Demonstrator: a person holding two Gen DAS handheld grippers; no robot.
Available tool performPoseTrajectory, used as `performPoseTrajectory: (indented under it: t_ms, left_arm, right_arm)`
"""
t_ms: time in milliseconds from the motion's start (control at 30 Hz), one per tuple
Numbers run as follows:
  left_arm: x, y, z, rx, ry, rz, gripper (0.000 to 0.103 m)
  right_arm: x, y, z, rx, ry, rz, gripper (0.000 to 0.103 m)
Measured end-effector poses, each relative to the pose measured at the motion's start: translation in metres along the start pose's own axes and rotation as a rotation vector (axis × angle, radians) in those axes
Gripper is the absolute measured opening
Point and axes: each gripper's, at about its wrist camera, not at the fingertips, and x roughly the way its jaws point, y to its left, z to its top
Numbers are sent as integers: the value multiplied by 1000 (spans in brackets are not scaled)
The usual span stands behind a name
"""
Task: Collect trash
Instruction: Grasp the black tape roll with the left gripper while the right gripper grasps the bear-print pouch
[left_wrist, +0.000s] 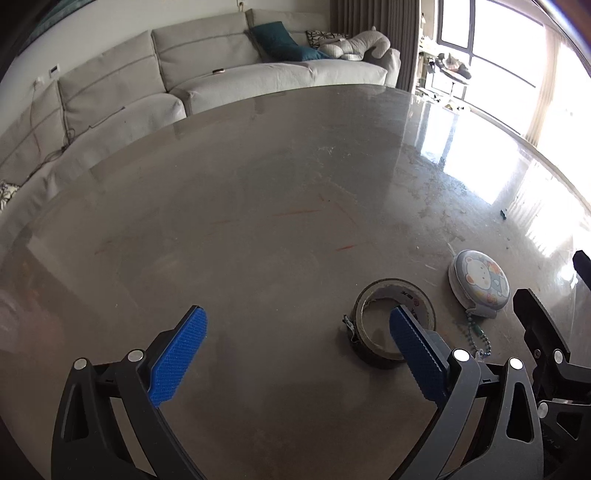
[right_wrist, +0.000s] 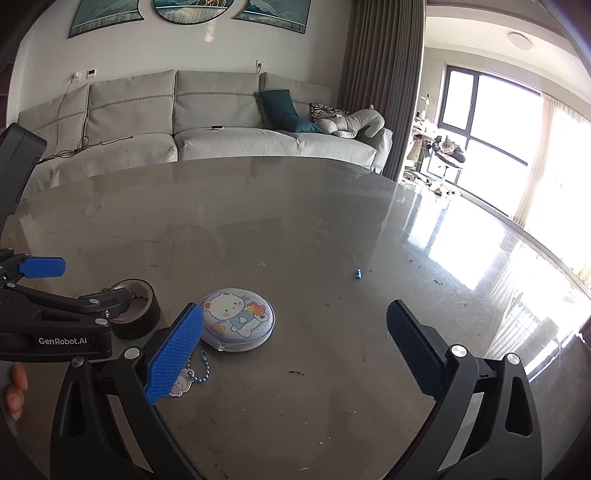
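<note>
A dark tape roll (left_wrist: 393, 322) lies on the round grey table (left_wrist: 258, 184); it also shows in the right wrist view (right_wrist: 138, 308). My left gripper (left_wrist: 297, 325) is open above the table, and its right finger (left_wrist: 413, 354) sits over the roll's hole. A round bear-print pouch (right_wrist: 238, 318) with a bead chain and charm (right_wrist: 184, 380) lies right of the roll; it shows in the left wrist view too (left_wrist: 478, 282). My right gripper (right_wrist: 295, 321) is open, with its left finger (right_wrist: 173, 354) beside the pouch. A small blue scrap (right_wrist: 357, 273) lies farther out.
A grey sofa (right_wrist: 207, 125) with a teal cushion (right_wrist: 284, 110) stands behind the table. Bright windows (right_wrist: 498, 122) and curtains are at the right. Small crumbs and scratches dot the tabletop on the right side (right_wrist: 439, 282).
</note>
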Motion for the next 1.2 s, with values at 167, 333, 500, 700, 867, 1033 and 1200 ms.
performPoseTrajectory:
  t_ms: [167,333,500,700,867,1033,1200]
  left_arm:
    - [2,3,-2,-12,6,-40,73]
    - [-4,-16,-6,72,-12,-68,15]
    - [-9,-16,-5,67,-22,-66,10]
    - [-26,-11,2,72,-72,-49,11]
    - [-34,-11,9,81,-100,-22,11]
    - [-35,-15,12,92,-121,4,11]
    - [-28,-14,14,85,-103,0,11]
  right_arm:
    - [1,-1,0,26,-3,23,99]
    - [3,-3,1,45,-2,30,99]
    - [6,-2,0,58,15,45,99]
    - [11,1,3,66,38,63,99]
    - [25,4,8,48,121,76,99]
    - [33,4,7,70,178,109,99]
    - [45,10,11,67,231,143,99]
